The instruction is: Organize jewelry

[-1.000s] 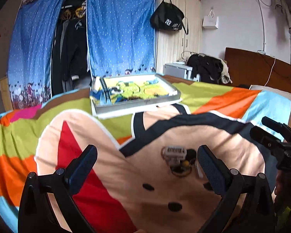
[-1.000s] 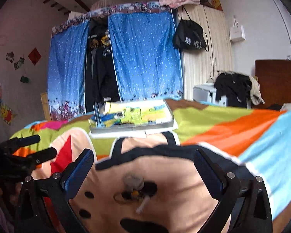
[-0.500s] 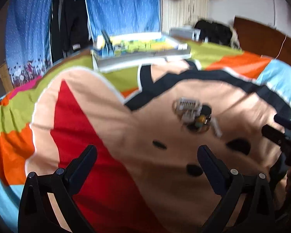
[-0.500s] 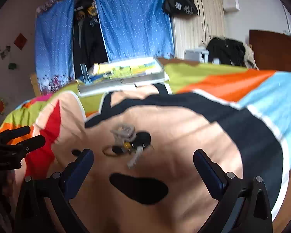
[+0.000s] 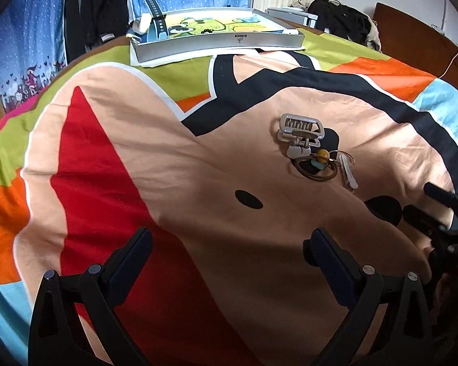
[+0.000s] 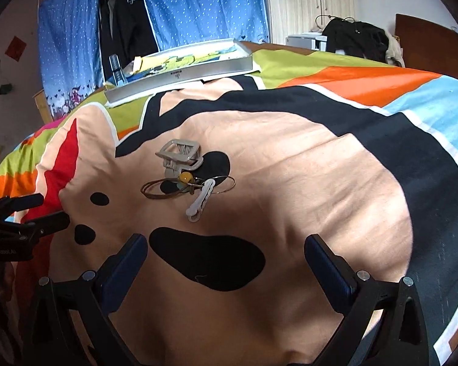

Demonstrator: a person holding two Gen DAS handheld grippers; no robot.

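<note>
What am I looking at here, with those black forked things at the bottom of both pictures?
Those forks are hand-held claws, not a robot: a person grips one in each hand, and a small wide-angle camera on each looks forward along its two fingers. One picture comes from the left claw, the other from the right claw. Both are open and hold nothing; each also shows at the edge of the other's picture.

Below them is a bed with a colourful cartoon bedspread. On it lies a small pile of accessories: a grey hair claw clip, a white hair clip, a brown loop, a thin metal ring and a yellow bead. Farther back sits a shallow silver tray, probably where the pieces go.
</note>
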